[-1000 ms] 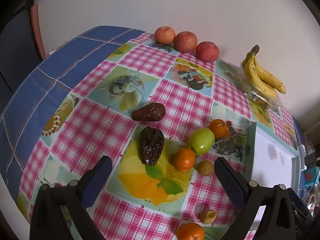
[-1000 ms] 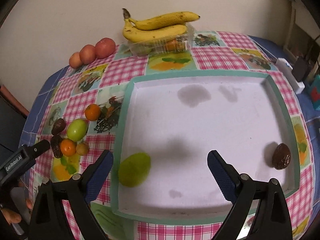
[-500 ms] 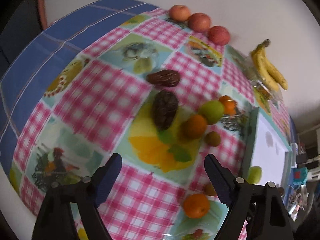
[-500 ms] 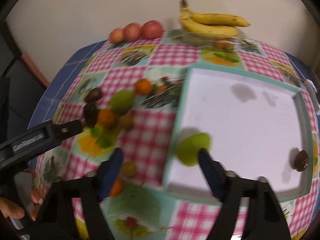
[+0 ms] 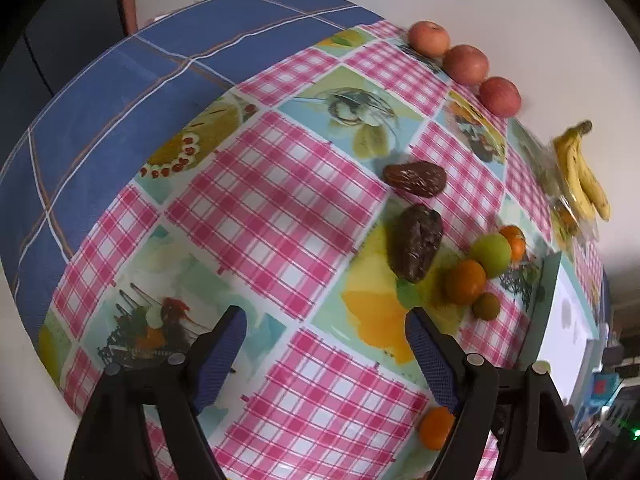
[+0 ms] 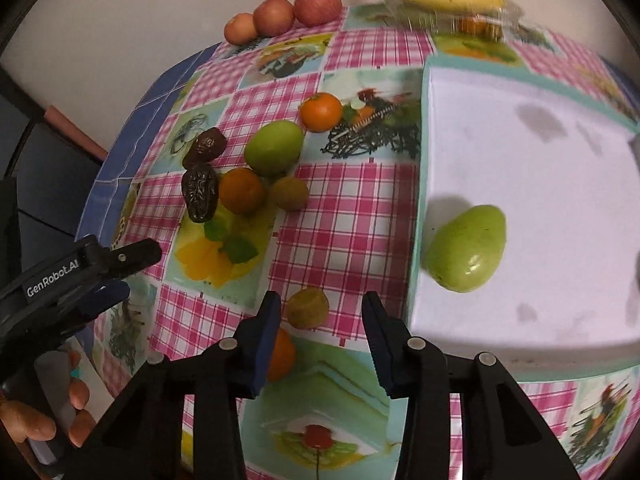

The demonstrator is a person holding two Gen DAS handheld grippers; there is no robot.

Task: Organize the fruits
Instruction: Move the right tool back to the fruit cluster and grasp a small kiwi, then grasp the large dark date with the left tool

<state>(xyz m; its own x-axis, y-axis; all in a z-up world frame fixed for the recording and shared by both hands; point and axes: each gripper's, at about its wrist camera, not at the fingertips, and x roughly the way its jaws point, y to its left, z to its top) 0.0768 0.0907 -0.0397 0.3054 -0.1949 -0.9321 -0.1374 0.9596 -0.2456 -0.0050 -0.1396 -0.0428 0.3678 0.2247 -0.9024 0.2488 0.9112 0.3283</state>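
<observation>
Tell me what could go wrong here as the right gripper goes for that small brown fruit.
The right gripper is closing with nothing between its pads yet; the small brown fruit could roll away. Its finger may nudge the orange lying alongside. The green fruit in the tray might roll if bumped.

Green fruit [image 6: 466,249] in white tray [image 6: 520,332], right gripper [image 6: 320,322] closing empty
</observation>
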